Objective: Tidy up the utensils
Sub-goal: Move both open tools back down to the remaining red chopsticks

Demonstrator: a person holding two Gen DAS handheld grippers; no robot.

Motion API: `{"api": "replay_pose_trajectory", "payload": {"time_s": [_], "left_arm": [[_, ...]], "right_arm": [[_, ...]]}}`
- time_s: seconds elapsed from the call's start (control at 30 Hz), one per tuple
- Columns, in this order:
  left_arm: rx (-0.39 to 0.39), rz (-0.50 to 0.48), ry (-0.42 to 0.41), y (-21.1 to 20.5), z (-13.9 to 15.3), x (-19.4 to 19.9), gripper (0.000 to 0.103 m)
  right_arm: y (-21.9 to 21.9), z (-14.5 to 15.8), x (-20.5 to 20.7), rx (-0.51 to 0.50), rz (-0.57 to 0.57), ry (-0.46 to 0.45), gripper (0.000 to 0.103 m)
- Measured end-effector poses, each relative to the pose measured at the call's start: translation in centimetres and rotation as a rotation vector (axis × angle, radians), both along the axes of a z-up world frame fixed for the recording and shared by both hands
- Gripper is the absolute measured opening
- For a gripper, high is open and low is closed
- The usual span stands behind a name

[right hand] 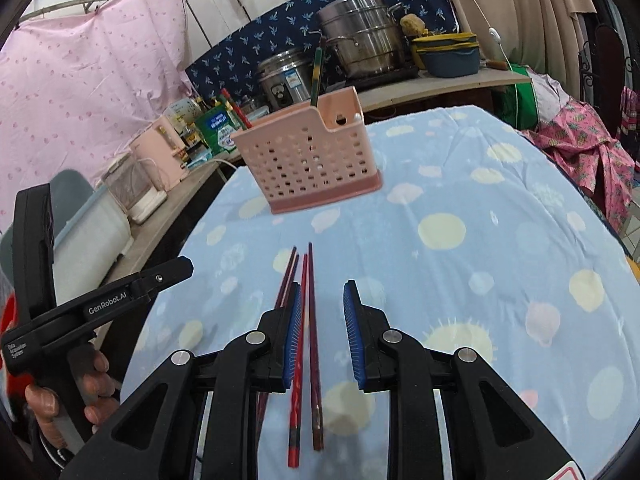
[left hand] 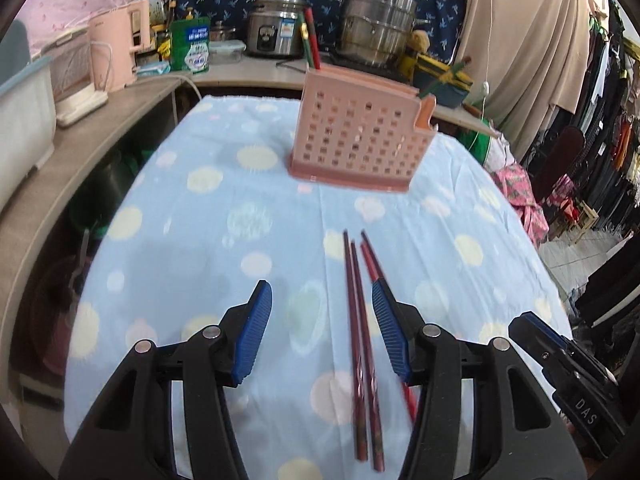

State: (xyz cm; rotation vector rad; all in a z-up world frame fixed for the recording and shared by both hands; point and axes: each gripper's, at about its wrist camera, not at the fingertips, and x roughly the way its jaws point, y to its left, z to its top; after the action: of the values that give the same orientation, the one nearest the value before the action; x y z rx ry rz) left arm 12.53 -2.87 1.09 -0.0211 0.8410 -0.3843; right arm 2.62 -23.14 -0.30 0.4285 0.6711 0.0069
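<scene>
Red chopsticks [left hand: 362, 344] on cloth btwn open L gripper [left hand: 322, 294] fingers.

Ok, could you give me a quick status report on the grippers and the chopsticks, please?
Left gripper open, right gripper open, both empty. Chopsticks lie on the cloth below the jaws, ungripped. Pink holder stands beyond, path clear.

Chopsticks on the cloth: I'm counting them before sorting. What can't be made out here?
- Left wrist view: the red chopstick passes under the left gripper, its near end hidden.
- Right wrist view: the dark pair goes under the right gripper.
- Pink holder: the perforated wall hides its contents' lower ends.
</scene>
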Motion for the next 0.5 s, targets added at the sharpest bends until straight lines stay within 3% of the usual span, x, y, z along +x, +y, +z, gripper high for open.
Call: {"api": "replay_pose_trajectory", "payload": {"time_s": [0.23,0.5], "left_arm": [[0.034,-0.01,0.05,0.4,-3.3,-3.3,0.05],[0.058,-0.028,0.079,0.1,-5.7,-6.0,0.05]], "right_arm": [[2.1,-3.5,-2.8,-0.032,0.029,0.088,0.022],[4.7,-5.2,-4.0,-0.098,0.072,0.118,0.022]]}}
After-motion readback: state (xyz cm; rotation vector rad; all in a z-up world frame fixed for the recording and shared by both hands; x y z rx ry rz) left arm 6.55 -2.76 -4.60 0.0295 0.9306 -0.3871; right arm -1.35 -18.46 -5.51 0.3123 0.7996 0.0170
